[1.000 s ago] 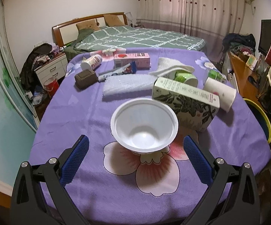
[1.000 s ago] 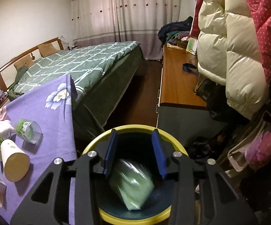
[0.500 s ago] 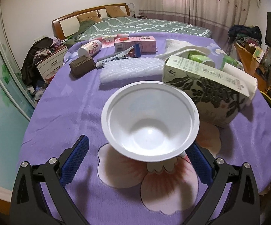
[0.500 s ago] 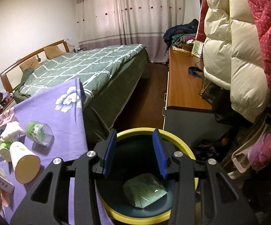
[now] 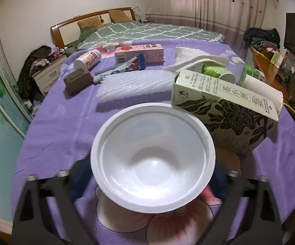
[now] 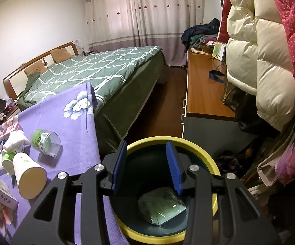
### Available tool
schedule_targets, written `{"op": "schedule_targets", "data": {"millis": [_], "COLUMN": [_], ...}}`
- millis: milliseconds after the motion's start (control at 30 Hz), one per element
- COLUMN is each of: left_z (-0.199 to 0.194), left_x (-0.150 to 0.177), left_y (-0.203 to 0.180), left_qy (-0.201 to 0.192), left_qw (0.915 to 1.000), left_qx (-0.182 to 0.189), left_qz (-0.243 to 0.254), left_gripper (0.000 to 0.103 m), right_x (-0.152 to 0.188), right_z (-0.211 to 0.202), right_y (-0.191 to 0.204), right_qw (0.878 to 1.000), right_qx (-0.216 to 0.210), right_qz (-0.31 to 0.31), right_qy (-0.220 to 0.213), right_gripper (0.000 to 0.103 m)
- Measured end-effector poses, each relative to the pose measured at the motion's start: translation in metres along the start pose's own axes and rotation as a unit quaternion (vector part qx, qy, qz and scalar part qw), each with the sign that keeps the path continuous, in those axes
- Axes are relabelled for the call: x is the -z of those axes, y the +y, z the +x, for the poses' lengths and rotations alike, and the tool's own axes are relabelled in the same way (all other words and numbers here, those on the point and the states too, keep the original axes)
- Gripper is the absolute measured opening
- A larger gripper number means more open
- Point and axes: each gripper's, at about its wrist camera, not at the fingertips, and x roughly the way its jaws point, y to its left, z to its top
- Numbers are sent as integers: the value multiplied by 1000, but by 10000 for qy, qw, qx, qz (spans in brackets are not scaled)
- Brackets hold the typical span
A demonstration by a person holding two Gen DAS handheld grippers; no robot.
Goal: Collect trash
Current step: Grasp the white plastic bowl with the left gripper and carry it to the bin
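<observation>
A white plastic bowl stands on the purple flowered cloth, close under the left wrist camera. My left gripper straddles it and its jaws are closing; the blurred blue fingers sit on either side under the rim, and contact is hidden. My right gripper hangs over a dark bin with a yellow rim beside the table, its jaws partly apart with nothing between them. A green packet lies on the bin's bottom.
Behind the bowl lie a green tea box, bubble wrap, a pink box, a bottle, a brown block and tissue. A paper cup and a clear cup lie near the table edge. A bed, a wooden desk and hanging coats surround the bin.
The left gripper came forward and down onto the bowl, and its fingers drew in to the bowl's sides. The green packet fell from below the right fingers and settled in the bin.
</observation>
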Motion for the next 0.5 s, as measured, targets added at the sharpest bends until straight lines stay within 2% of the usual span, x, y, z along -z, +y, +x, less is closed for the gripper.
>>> {"op": "schedule_targets", "data": {"millis": [100,267,500], "left_z": [-3,-30,-82], "left_x": [0,2,-4], "left_y": [2,-4,-34], "left_qy": [-6,-178,-380], "left_qw": [9998,9996,9964], "left_qx": [169,126,513], "left_qz": [-75,152,555], "left_gripper": [80,80,80], "right_x": [1,3,10], "right_z": [0,-4,-13], "right_y": [0,-4,-16], "right_qw": [10000,9999,10000], "right_qx": [-9,-73,13], "right_qz": [10,62,25], "right_qy": [-24,-40,-44], "right_gripper": [38,38,38]}}
